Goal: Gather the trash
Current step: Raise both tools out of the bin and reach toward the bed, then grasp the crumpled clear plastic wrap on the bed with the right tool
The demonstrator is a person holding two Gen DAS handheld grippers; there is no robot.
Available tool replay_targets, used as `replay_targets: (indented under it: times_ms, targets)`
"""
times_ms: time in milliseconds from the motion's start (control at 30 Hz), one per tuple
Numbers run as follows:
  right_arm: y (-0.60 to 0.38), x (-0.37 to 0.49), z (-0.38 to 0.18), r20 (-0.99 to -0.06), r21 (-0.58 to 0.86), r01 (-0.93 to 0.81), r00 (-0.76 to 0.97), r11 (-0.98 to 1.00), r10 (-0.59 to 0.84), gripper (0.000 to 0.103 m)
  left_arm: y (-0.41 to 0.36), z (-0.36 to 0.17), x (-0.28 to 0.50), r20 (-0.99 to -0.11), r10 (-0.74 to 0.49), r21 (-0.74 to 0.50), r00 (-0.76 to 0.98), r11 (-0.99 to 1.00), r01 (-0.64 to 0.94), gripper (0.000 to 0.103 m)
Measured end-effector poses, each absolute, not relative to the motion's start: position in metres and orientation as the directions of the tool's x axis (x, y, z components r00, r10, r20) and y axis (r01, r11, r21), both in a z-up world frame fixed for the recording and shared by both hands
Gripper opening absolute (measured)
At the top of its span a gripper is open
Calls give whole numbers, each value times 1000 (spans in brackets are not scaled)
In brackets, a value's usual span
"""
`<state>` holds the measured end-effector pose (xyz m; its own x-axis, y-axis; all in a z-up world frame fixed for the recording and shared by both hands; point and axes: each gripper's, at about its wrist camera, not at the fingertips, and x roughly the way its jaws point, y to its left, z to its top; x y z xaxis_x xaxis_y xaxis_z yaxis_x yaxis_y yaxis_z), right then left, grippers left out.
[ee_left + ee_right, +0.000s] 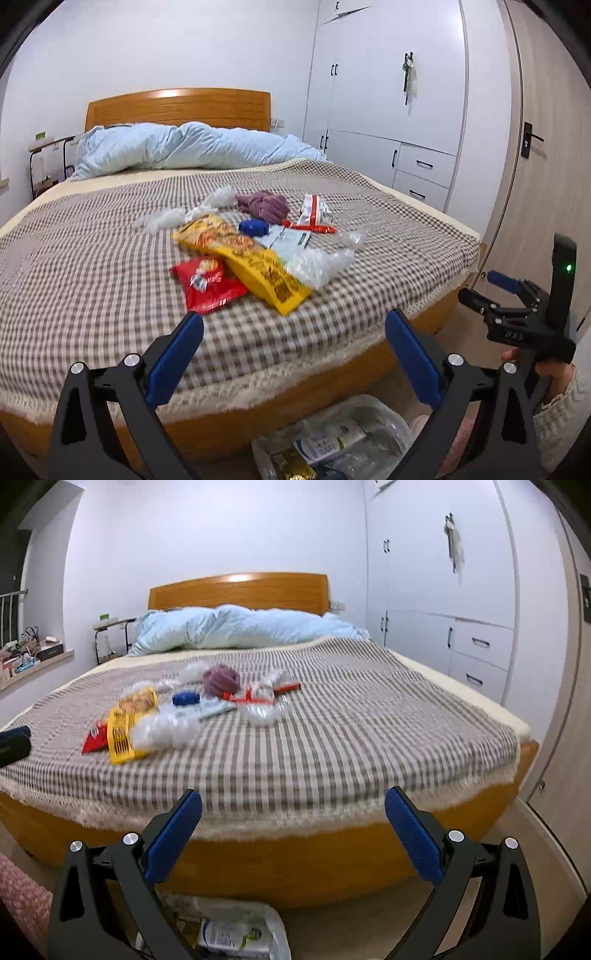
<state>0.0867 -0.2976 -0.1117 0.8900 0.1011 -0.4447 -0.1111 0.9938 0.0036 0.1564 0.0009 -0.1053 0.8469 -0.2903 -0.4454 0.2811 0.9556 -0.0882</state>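
Standing at the foot of the bed (110,229), we hold both tools above the floor, and neither grips anything. Our left gripper (293,354) has its jaws spread wide and empty; our right gripper (293,836) is the same, wide apart with nothing between the pads.

Most of the trash lies on the bed, in one loose group on the checked cover. Nearest to the foot edge is the red snack bag (208,282), and the yellow snack bag (255,264) partly covers it. Just beyond it are the clear plastic wrap (317,264), a small blue object (253,227), a red and white packet (312,214) and a purple cloth (264,205).

On the floor under the foot of the bed we see a clear trash bag (354,428) that already holds some packaging. So we judge the task is started, but far from finished.
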Motion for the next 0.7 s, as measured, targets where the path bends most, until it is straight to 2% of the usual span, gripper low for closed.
replay_targets:
  times_ms: [233, 400, 700]
  targets:
    - [-282, 124, -81, -401, -32, -149, 908, 988, 124, 95, -6, -93, 189, -418, -299, -97, 858, 954, 285, 96]
    - [-274, 154, -72, -381, -52, -145, 917, 988, 114, 95, -21, -86, 217, -412, -293, -58, 862, 953, 296, 96]
    - [-253, 222, -86, -481, -25, -145, 869, 989, 115, 95, -22, -70, 266, -389, -271, -53, 880, 961, 272, 96]
